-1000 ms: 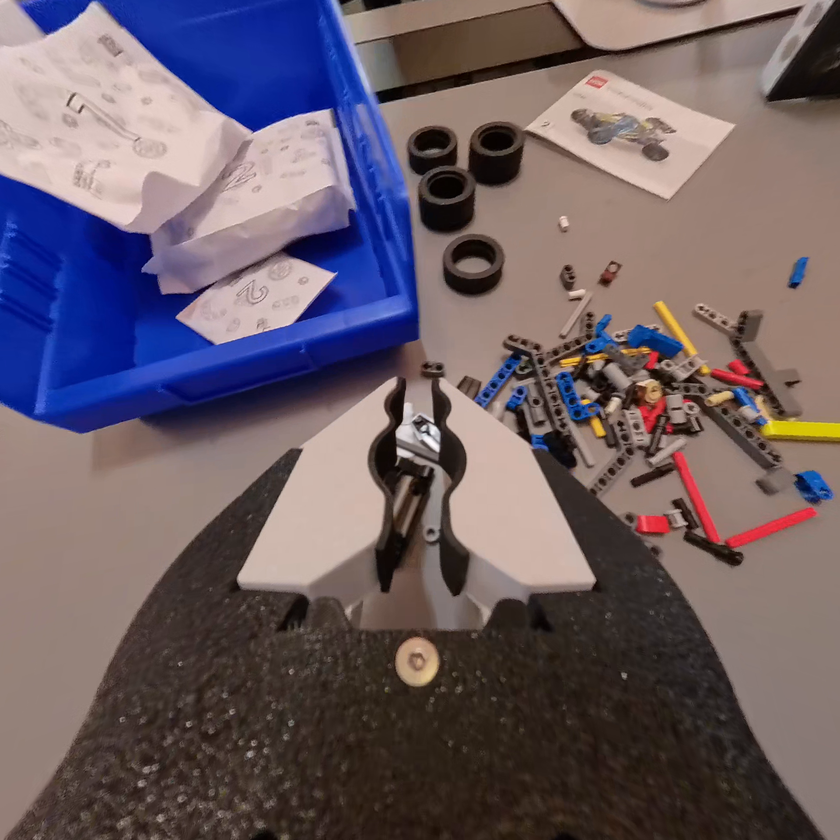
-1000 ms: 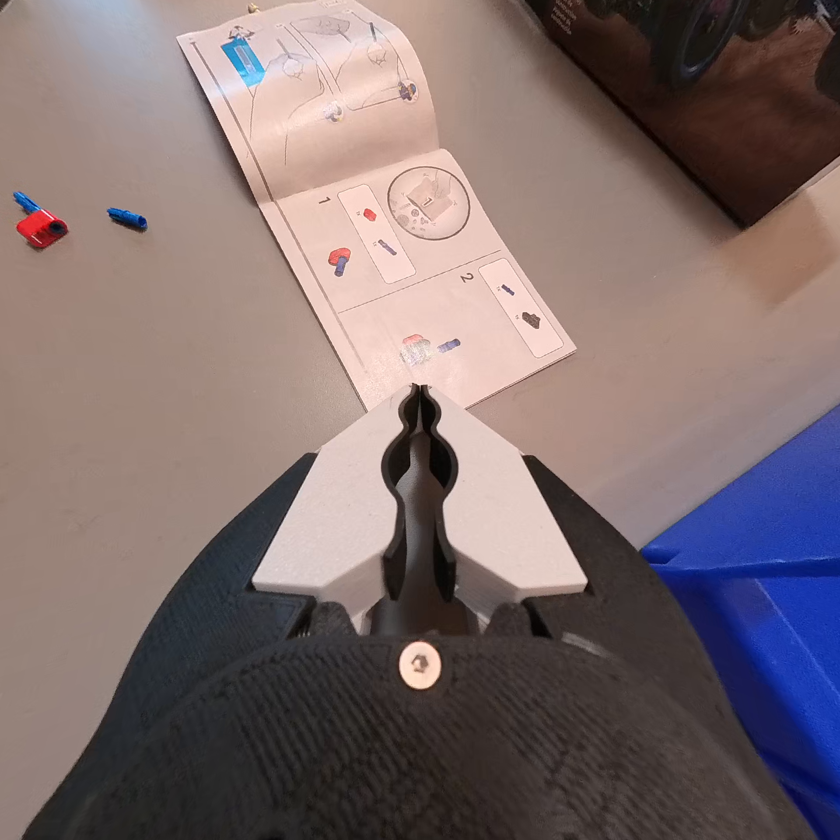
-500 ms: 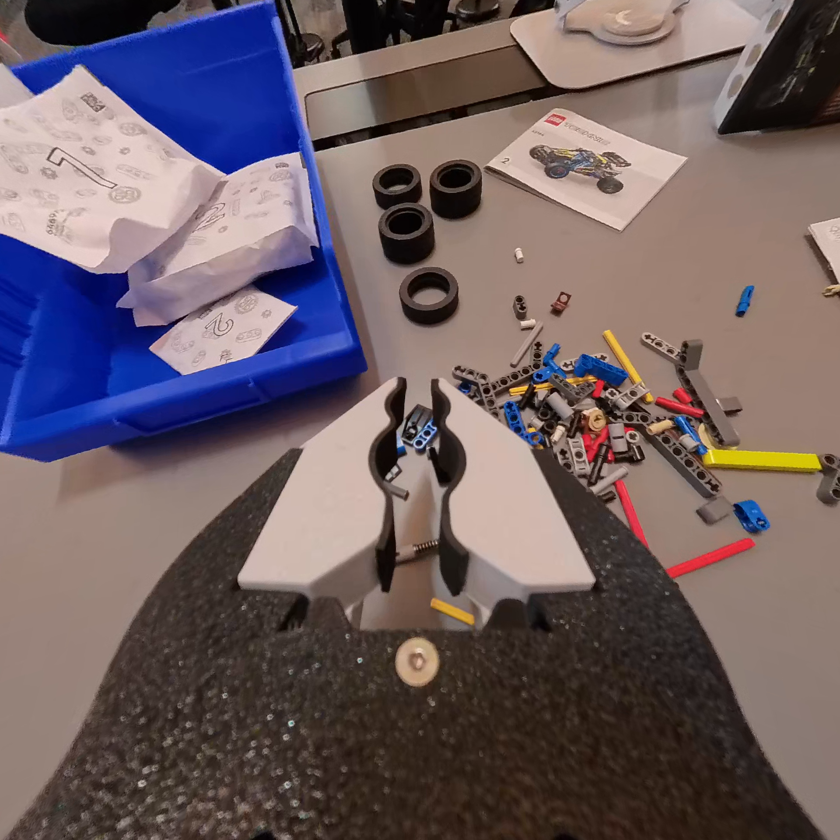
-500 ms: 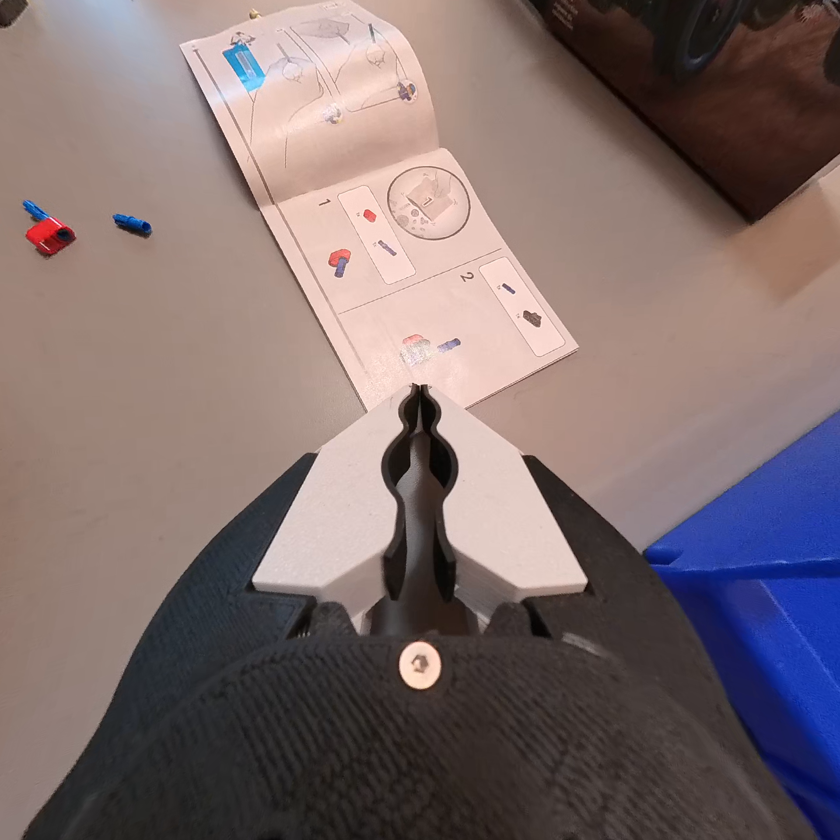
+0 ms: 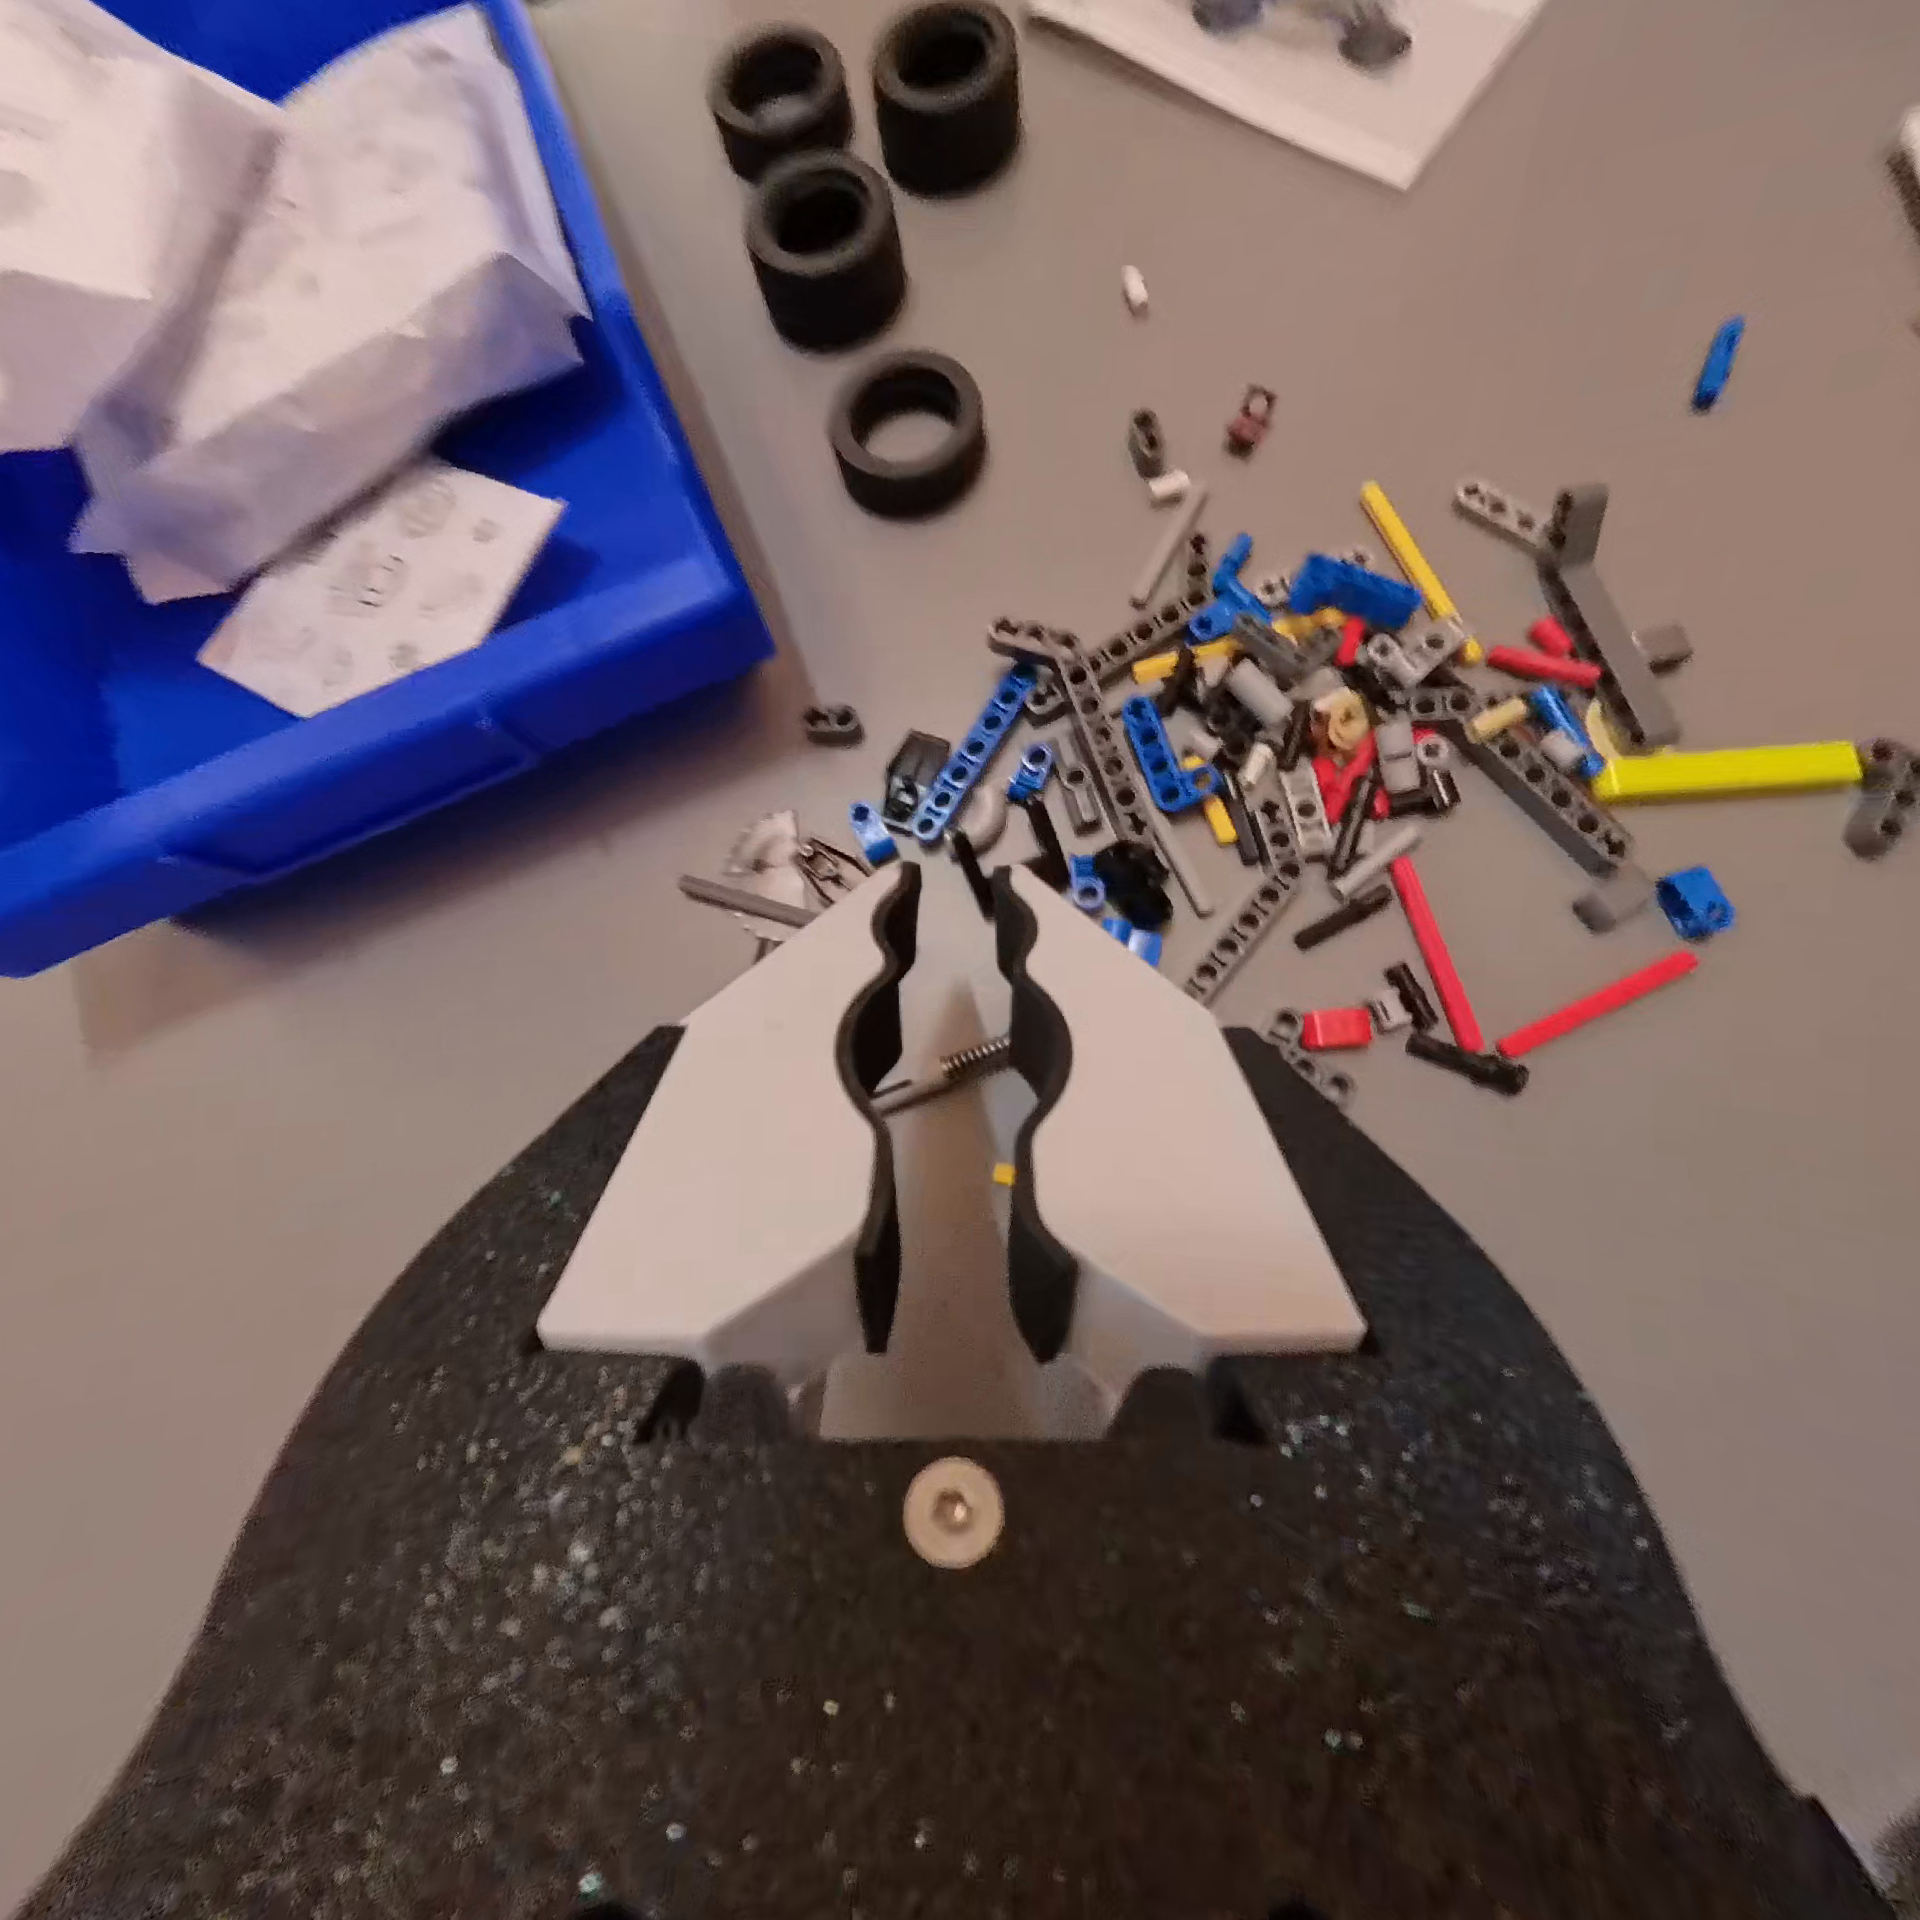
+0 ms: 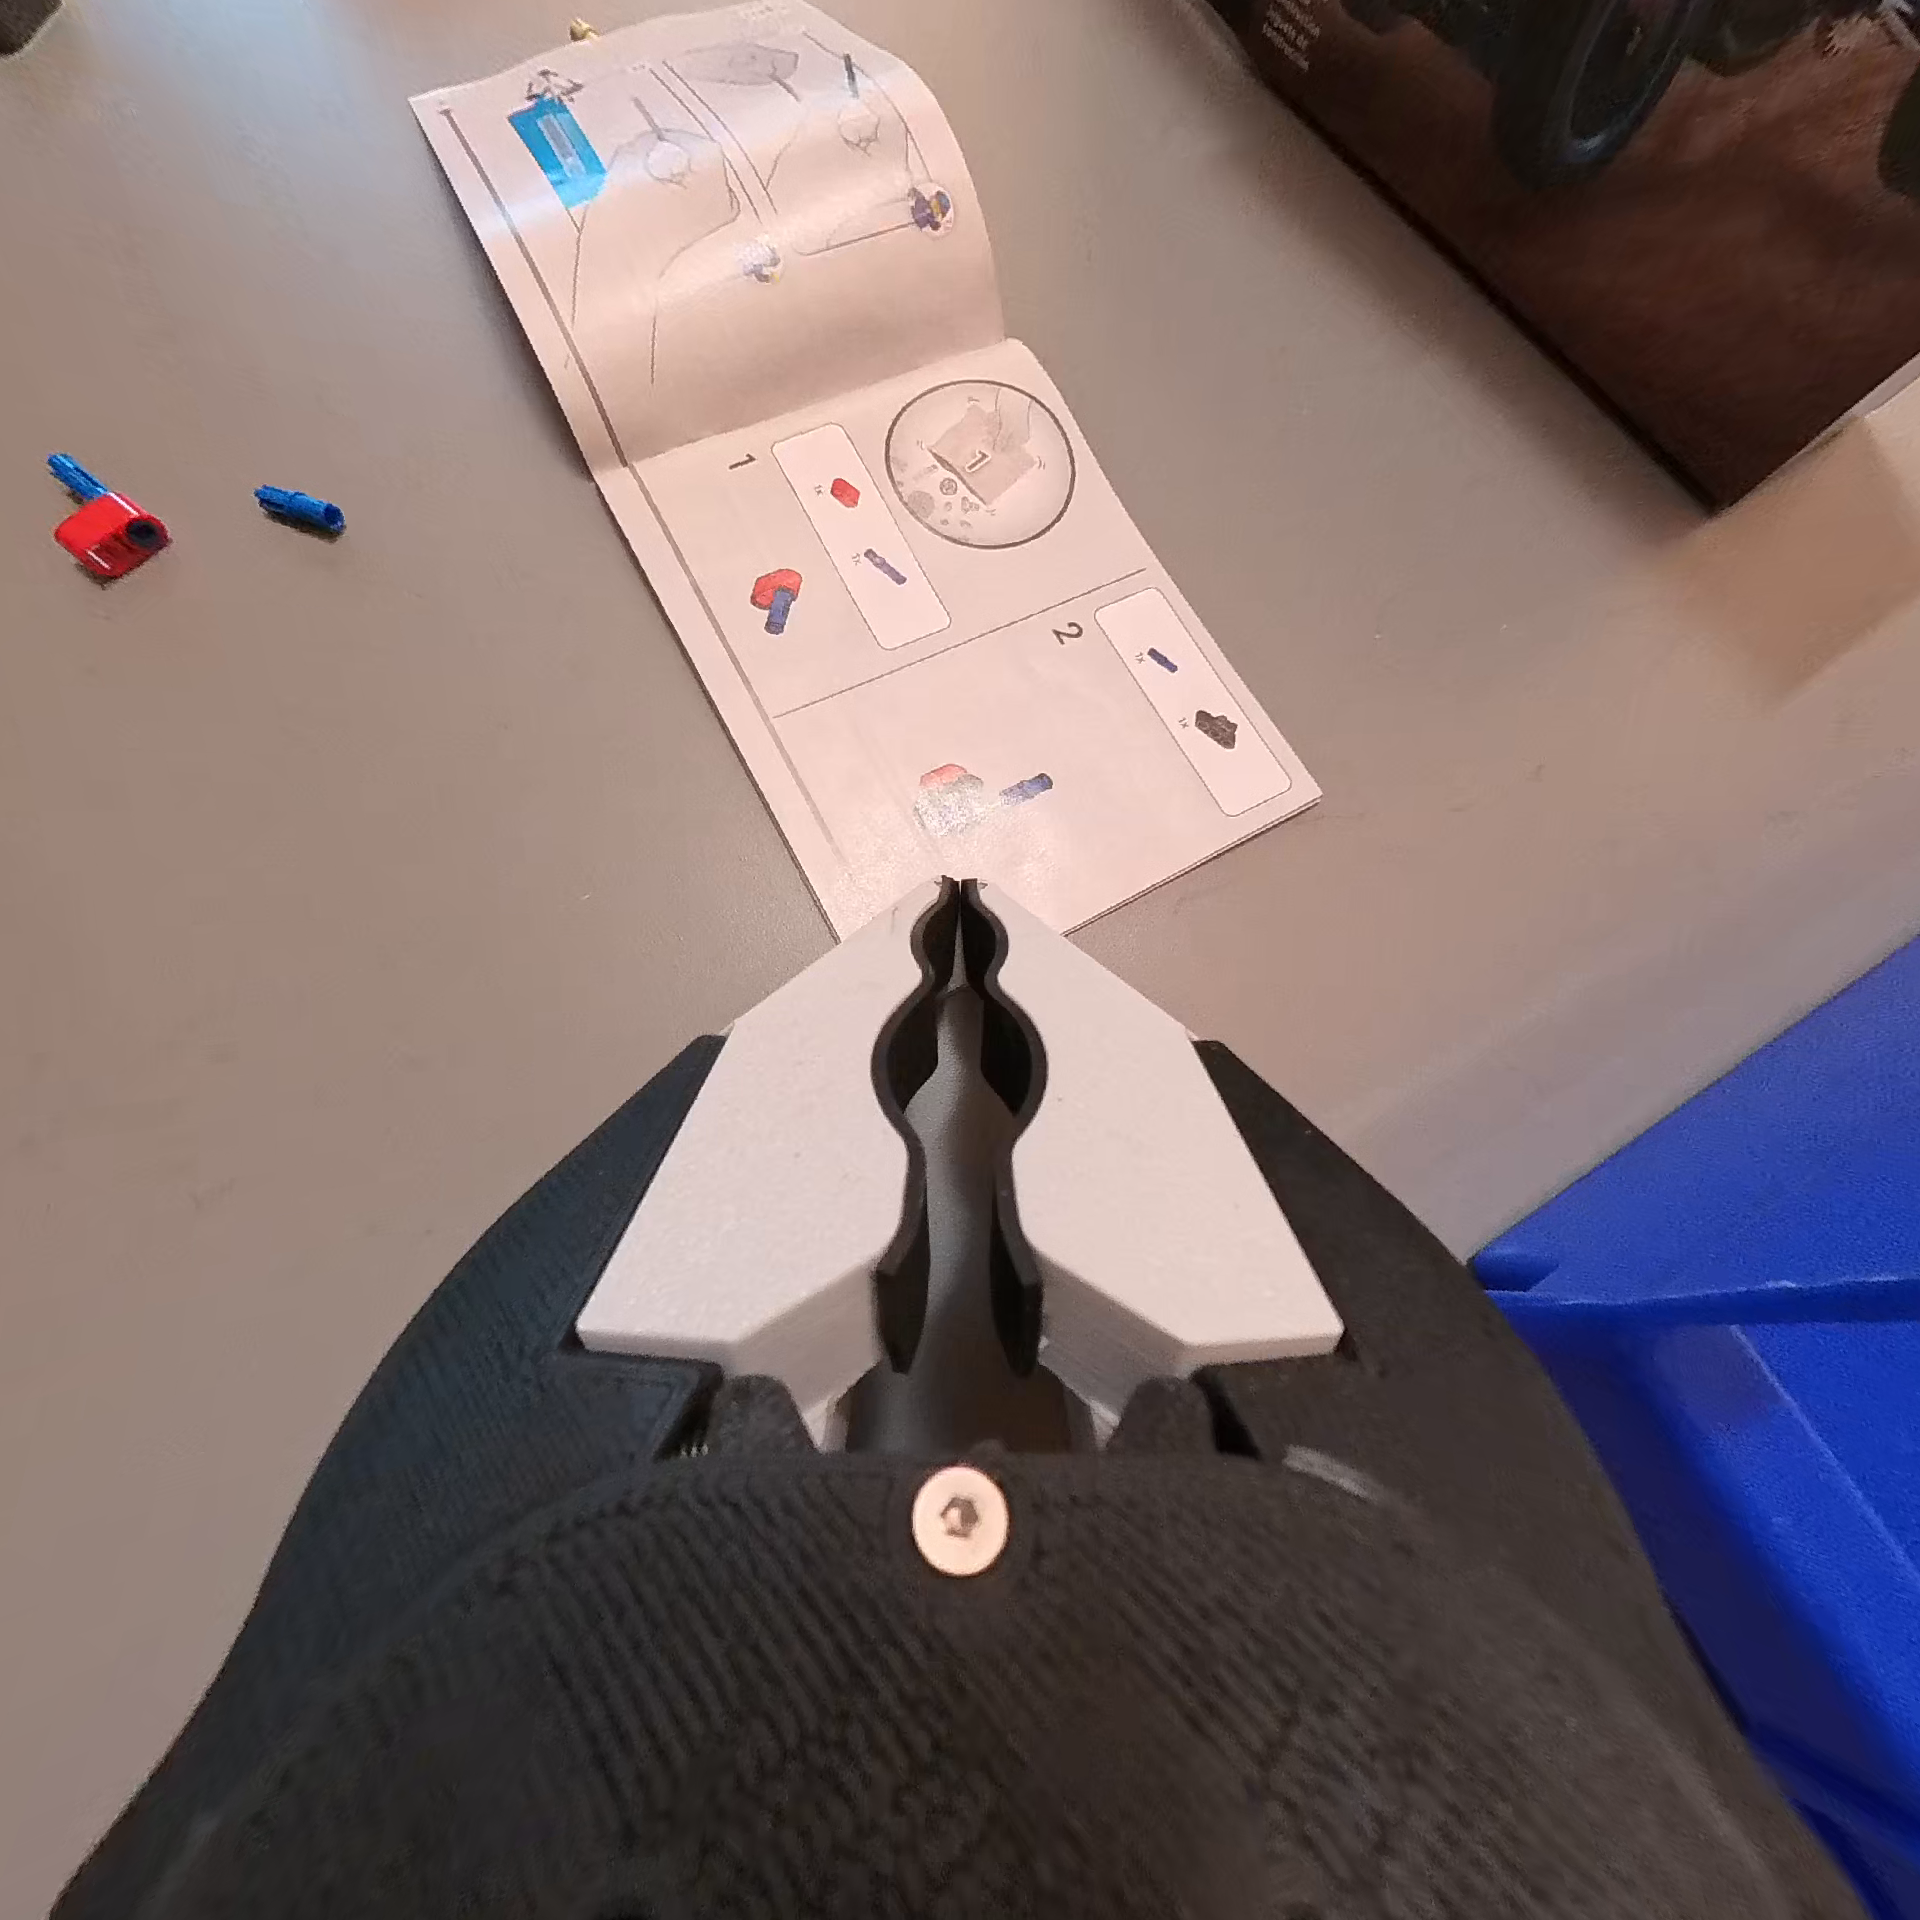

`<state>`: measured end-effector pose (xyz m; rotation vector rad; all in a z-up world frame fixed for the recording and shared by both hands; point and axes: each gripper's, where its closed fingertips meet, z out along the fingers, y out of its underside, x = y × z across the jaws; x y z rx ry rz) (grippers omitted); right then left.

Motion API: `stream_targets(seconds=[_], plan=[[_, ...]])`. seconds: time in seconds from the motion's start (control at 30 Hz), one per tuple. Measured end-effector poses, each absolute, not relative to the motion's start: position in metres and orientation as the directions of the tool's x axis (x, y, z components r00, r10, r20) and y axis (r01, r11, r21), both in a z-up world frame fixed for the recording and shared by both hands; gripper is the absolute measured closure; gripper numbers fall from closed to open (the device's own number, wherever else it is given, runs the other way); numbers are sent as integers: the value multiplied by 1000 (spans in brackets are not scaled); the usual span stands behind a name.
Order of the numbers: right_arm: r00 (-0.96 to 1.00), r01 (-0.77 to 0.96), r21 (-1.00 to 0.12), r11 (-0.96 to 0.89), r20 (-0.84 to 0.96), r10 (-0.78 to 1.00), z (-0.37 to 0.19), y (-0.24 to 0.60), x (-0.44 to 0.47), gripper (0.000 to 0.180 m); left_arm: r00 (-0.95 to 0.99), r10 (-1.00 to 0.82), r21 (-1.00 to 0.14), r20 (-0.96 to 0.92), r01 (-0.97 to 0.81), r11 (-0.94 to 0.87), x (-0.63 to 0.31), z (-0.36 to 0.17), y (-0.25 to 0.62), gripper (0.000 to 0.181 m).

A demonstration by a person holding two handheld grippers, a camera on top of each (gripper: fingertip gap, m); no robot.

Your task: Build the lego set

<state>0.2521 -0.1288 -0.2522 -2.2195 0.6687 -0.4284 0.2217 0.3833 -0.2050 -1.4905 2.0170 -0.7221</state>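
In the left wrist view a pile of loose lego pieces [image 5: 1309, 727] in blue, grey, red and yellow lies on the grey table. My left gripper [image 5: 958, 878] is open and empty, its tips at the near left edge of the pile, over a small black pin [image 5: 971, 878]. In the right wrist view my right gripper [image 6: 960, 888] is shut and empty, its tips at the near edge of the open instruction booklet [image 6: 862, 488]. A red piece with a blue pin [image 6: 109, 525] and a loose blue pin [image 6: 299, 509] lie at the far left.
A blue bin [image 5: 436, 748] with white paper bags [image 5: 312, 312] stands at the left. Several black tyres [image 5: 821, 239] and a second booklet [image 5: 1299, 62] lie behind the pile. In the right wrist view, a blue bin [image 6: 1745, 1299] is at the near right and the set's box [image 6: 1610, 197] at the far right.
My left gripper has dropped lower and closer to the pile, with its jaws a little wider. The right gripper has stayed shut in the same place.
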Motion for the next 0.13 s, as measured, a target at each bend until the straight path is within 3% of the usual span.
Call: stream_targets(seconds=[0.13], plan=[[806,-328,-753,-570,91,-585,-252,-129,252,180,-364,-931,-626,-17,-723,294,215,-228,361,167]])
